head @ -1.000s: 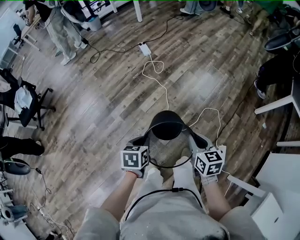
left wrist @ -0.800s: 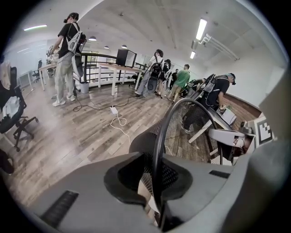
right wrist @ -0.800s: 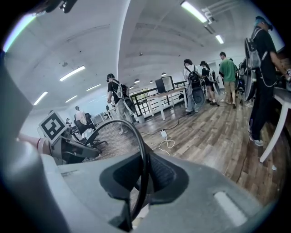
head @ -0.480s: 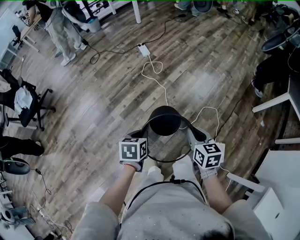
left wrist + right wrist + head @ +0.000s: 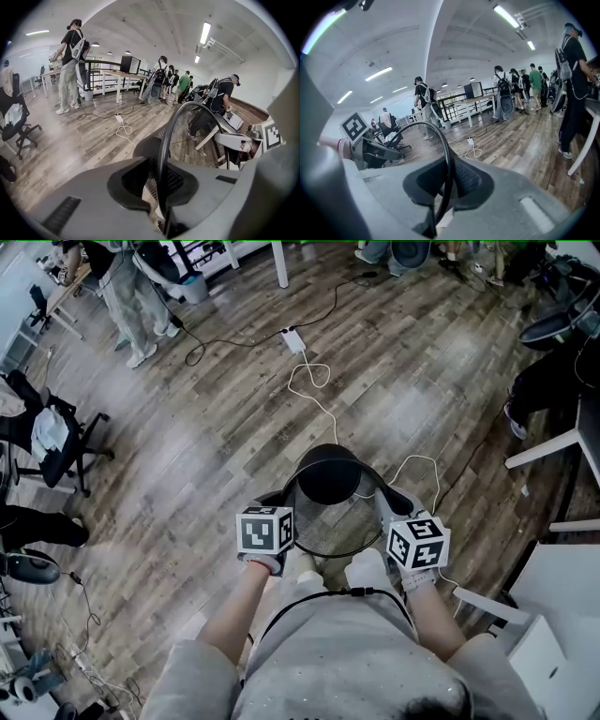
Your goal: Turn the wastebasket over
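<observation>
A black mesh wastebasket [image 5: 328, 476] hangs in front of my legs, lying on its side, solid bottom away from me and open rim toward me. My left gripper [image 5: 285, 511] is shut on the rim's left side. My right gripper [image 5: 385, 509] is shut on the rim's right side. In the left gripper view the thin black rim [image 5: 164, 136] runs straight up out of the pinched left gripper [image 5: 161, 190], mesh behind it. The right gripper view has the rim [image 5: 448, 154] pinched the same way in the right gripper [image 5: 439, 190].
A white cable with a power strip [image 5: 292, 338] trails over the wood floor beyond the basket. An office chair [image 5: 52, 442] stands at left. White table legs [image 5: 553, 444] and white furniture [image 5: 553, 615] are at right. People [image 5: 122, 287] stand at the back.
Both grippers have risen a little with the wastebasket held between them. Both grips on the rim are unchanged.
</observation>
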`<move>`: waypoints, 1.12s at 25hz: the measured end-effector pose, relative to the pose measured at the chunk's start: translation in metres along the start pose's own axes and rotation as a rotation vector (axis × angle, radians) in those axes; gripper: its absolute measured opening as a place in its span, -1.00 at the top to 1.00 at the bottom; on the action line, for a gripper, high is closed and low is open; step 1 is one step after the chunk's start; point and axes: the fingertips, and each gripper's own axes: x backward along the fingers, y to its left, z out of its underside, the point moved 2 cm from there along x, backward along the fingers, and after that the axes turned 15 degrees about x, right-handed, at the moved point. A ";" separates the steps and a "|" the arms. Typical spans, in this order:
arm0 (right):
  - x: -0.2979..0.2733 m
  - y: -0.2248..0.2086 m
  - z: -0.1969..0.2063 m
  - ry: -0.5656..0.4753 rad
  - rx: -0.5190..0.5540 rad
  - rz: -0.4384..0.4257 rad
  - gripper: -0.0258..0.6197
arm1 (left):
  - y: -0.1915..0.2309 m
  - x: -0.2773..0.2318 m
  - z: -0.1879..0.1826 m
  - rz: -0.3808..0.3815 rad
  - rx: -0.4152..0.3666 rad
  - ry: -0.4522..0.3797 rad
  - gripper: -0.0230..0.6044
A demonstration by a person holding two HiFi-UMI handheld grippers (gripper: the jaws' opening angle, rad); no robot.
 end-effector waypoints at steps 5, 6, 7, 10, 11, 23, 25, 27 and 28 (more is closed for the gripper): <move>0.000 0.004 -0.005 -0.004 0.006 0.005 0.82 | 0.002 0.006 -0.004 -0.001 -0.003 -0.006 0.84; 0.000 0.005 -0.006 -0.004 0.008 0.007 0.82 | 0.002 0.007 -0.004 0.001 -0.004 -0.006 0.84; 0.001 0.006 -0.006 -0.004 0.009 0.008 0.82 | 0.003 0.007 -0.004 0.002 -0.005 -0.005 0.84; 0.002 0.010 -0.007 -0.006 0.009 0.015 0.82 | 0.006 0.009 -0.003 0.007 -0.008 -0.006 0.84; 0.002 0.011 -0.008 -0.009 0.006 0.020 0.82 | 0.006 0.009 -0.004 0.009 -0.009 -0.007 0.84; 0.008 0.029 0.001 -0.015 -0.018 0.059 0.82 | 0.017 0.018 0.004 0.021 -0.034 0.009 0.84; 0.009 0.033 0.003 -0.014 -0.022 0.065 0.82 | 0.020 0.019 0.006 0.022 -0.038 0.015 0.84; 0.010 0.036 0.005 -0.011 -0.028 0.070 0.82 | 0.022 0.020 0.007 0.023 -0.043 0.021 0.84; 0.010 0.038 0.006 -0.011 -0.031 0.072 0.82 | 0.023 0.021 0.008 0.023 -0.046 0.023 0.84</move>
